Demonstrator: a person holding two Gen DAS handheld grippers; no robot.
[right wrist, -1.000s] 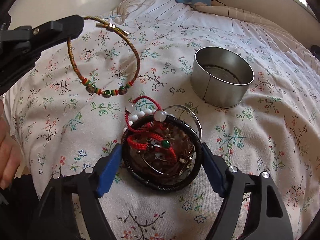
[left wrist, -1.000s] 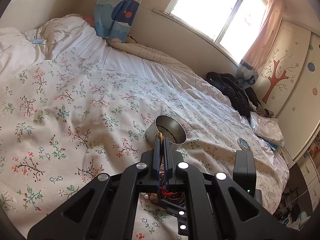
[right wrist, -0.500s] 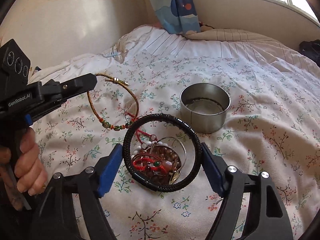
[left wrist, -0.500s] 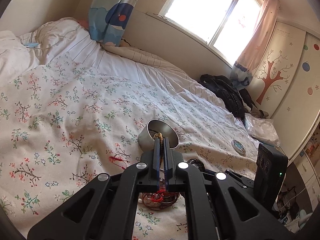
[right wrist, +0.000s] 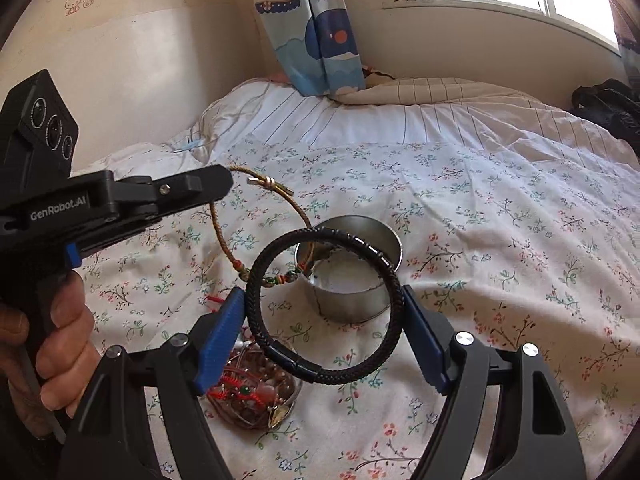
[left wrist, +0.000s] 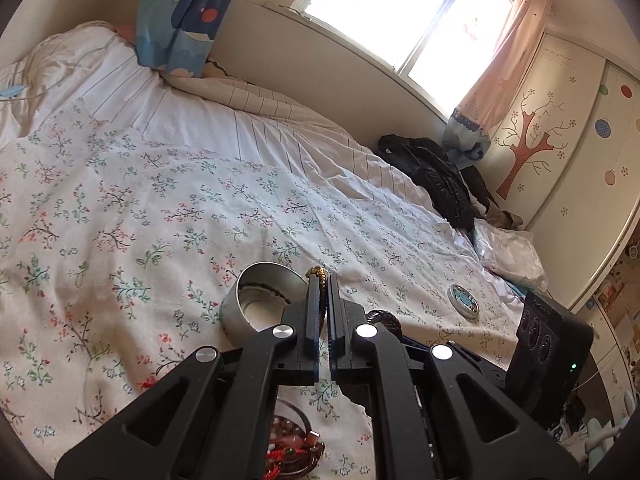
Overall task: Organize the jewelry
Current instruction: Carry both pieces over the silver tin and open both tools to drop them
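Note:
In the right wrist view my right gripper is shut on a black braided bracelet, held in the air in front of a round metal tin. My left gripper comes in from the left, shut on a gold-brown cord bracelet whose beaded lower end hangs by the tin's left rim. In the left wrist view the left gripper pinches the cord bracelet just right of the tin. A glass dish of tangled jewelry sits below the right gripper.
Everything rests on a bed with a floral sheet. A small round lid lies to the right of the tin. A black jacket lies at the bed's far side under the window. A person's hand grips the left handle.
The right gripper has lifted the black bracelet off the dish and toward the tin. The left gripper has carried the cord bracelet right, up to the tin's rim.

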